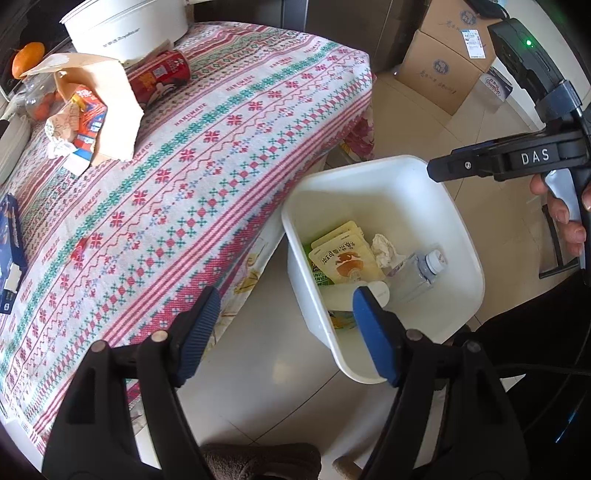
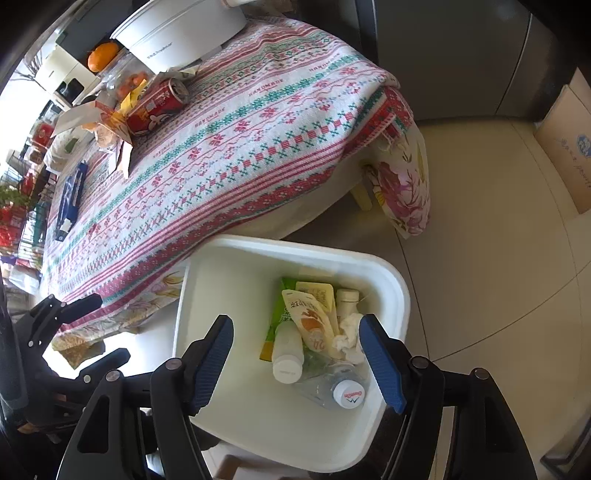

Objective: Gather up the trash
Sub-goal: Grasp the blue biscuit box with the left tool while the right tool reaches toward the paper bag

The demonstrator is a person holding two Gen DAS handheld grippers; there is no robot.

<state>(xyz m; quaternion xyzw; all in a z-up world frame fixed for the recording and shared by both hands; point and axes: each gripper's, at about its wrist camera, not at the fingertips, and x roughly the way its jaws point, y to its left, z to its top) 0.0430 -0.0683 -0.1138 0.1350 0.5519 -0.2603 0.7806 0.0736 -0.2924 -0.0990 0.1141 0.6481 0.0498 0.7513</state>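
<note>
- Left hand-held gripper (image 1: 286, 332): jaws spread wide, nothing between the blue pads. It hovers over the gap between the bench edge and the bin, left finger over the cloth, right finger over the bin's near rim.
- Right hand-held gripper (image 2: 297, 363): jaws likewise released and empty, poised directly above the bin's open mouth. In the left wrist view its body shows at the right edge, gripped by a bare hand (image 1: 565, 218).
- White bin (image 1: 465, 236): stands on the tiled floor (image 2: 491, 258), just beside the near edge of the bench.
- Bin contents, all at the bottom: yellow snack pouch (image 2: 312, 319), green wrapper (image 2: 279, 314) beneath it, small white bottle (image 2: 288, 352) lying on its side, crumpled tissue (image 2: 349, 334), clear crushed water bottle (image 2: 334, 387) with white cap, and a second white-capped bottle (image 2: 347, 299) towards the far wall.
- Bench (image 1: 221, 140): covered with a red, green and white patterned cloth.
- Trash on the bench, grouped towards the far left corner: red drink can (image 1: 162, 77) on its side, torn cardboard (image 1: 107, 107) touching it, red and blue carton (image 1: 88, 122) and crumpled paper (image 1: 61, 129) just beside the cardboard.
- White pot (image 1: 125, 26) at the far edge, behind the can.
- Blue box (image 1: 11, 243) at the left edge, well apart from the trash group.
- Cardboard boxes (image 1: 443, 70) on the floor beyond the bin.
</note>
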